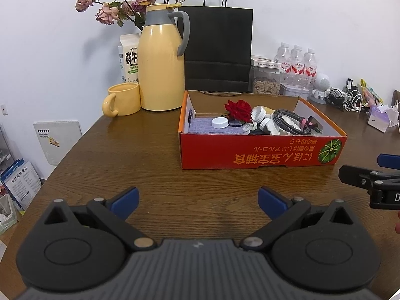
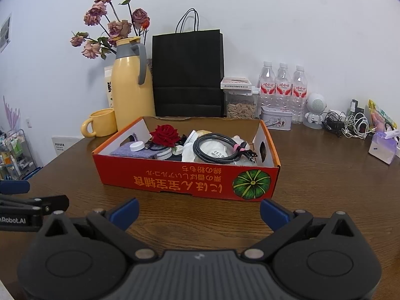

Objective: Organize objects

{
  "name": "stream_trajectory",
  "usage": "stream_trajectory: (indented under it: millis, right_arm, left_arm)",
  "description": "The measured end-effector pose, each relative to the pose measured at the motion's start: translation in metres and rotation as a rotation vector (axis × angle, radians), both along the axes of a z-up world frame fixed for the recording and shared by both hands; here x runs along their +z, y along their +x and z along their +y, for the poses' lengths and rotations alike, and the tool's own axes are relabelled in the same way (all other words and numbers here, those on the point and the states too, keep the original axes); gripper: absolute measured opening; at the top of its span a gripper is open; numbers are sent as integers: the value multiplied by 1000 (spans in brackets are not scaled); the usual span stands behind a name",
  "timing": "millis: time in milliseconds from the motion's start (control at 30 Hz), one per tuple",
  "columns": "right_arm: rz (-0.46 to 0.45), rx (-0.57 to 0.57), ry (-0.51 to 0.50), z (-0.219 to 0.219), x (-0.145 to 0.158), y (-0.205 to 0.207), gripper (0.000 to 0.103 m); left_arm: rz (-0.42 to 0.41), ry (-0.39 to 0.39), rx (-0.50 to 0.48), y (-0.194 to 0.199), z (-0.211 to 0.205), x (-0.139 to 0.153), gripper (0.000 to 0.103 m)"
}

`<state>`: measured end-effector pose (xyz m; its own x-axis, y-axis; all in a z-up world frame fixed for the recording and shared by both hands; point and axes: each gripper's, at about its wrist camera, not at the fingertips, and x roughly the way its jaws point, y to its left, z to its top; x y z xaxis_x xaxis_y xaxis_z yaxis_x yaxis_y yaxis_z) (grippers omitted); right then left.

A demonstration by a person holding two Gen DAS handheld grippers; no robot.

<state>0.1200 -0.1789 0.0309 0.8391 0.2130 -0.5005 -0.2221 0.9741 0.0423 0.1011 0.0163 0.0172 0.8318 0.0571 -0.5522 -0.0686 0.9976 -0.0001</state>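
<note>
Both your left gripper [image 1: 198, 201] and right gripper [image 2: 199, 212] gape wide and empty, the red box [image 2: 190, 181] lying just ahead, its long side crosswise.

We seem to be in a lived-in home or small office corner: a dark wood-grain table [image 2: 325, 175] against a white wall carries a yellow thermos jug [image 2: 131, 85], dried pink roses [image 2: 110, 27] and tangled charger cables [image 2: 350, 125].

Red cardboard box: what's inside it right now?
In the red cardboard box: a red rose, white bottle cap on grey cloth, coiled black cable over white items. Whatever lies beneath them is covered.
</note>
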Motion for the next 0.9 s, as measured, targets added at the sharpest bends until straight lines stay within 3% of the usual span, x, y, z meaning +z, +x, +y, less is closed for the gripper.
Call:
stream_trajectory:
  millis: [900]
  right_arm:
    - [1,2,-1,0,0,-1,103]
  left_arm:
    - [-2,6,-13,-5,-5,0,103]
